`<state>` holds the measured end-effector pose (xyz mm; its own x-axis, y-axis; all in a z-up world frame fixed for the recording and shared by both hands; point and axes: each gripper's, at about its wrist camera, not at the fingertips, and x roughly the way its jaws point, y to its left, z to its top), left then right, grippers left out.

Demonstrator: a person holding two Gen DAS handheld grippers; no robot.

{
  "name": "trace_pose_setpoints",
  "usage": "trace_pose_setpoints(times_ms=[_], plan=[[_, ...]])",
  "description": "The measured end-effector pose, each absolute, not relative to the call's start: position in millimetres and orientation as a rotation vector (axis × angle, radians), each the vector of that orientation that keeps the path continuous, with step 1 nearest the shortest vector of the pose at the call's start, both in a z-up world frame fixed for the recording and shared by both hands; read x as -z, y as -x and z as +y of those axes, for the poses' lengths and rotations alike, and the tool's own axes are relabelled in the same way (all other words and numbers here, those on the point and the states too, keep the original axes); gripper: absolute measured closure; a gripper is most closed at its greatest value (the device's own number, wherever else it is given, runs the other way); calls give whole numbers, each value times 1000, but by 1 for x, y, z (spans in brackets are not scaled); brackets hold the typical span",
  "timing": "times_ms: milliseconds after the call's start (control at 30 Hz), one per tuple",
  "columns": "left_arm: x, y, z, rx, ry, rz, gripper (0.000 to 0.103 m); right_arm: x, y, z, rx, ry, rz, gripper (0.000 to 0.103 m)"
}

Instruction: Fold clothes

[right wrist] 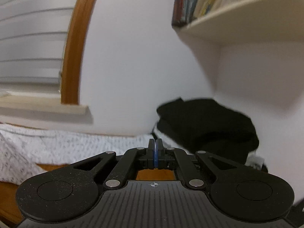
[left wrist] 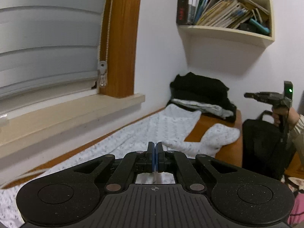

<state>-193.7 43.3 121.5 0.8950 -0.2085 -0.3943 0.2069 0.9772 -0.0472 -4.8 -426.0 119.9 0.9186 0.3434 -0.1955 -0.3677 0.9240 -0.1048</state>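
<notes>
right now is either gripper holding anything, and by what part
Left gripper looks shut on a thin edge of the white garment; right gripper is shut on nothing.

A window blind (left wrist: 47, 43) with horizontal slats hangs at the upper left. A beaded pull chain (left wrist: 106, 38) runs down its right edge, ending in a clear plastic fitting. An orange-brown wooden window frame (left wrist: 121, 38) stands just right of the chain, above a cream windowsill (left wrist: 76, 112). A cream wall shelf (left wrist: 228, 32) is mounted high on the white wall (left wrist: 159, 47) at the right. It holds upright binders and books (left wrist: 191, 0) on its left side and a slumped stack of papers (left wrist: 226, 13) on its right. A black suitcase (left wrist: 262, 144) stands on the floor at the far right.
</notes>
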Motion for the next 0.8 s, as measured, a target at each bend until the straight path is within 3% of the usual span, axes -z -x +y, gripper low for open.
trace_pose_setpoints(times_ms=[133,200,267,300,433,467,500,567,600,633,667,700,800], plan=[[-116,188,44,229,3,439,102,-104,-7,-406,-468,166,264,99],[-108,189,42,237,8,457,102,-84,-15,-396,-486,167,344,90],[-99,190,41,243,10,484,102,-67,-26,-399,-477,118,403,60],[-95,190,41,250,8,501,101,-59,-33,-402,-468,85,430,56],[-86,198,47,241,10,530,98,-32,-57,-413,-452,-44,527,52],[-86,201,50,230,13,531,91,-26,-61,-413,-459,-67,549,51],[-85,204,53,220,15,532,84,-21,-66,-411,-466,-77,566,51],[-82,208,59,201,15,543,83,-16,-67,-406,-482,-82,575,54],[-78,209,62,191,12,557,82,-16,-69,-405,-501,-88,580,61],[-73,208,65,181,5,579,80,-18,-70,-403,-523,-94,581,93],[-69,207,68,169,4,590,73,-20,-72,-400,-549,-100,580,98],[-65,206,70,161,6,599,65,-24,-71,-399,-555,-97,562,98],[-57,204,76,161,17,617,62,-47,-59,-400,-512,-94,442,99]])
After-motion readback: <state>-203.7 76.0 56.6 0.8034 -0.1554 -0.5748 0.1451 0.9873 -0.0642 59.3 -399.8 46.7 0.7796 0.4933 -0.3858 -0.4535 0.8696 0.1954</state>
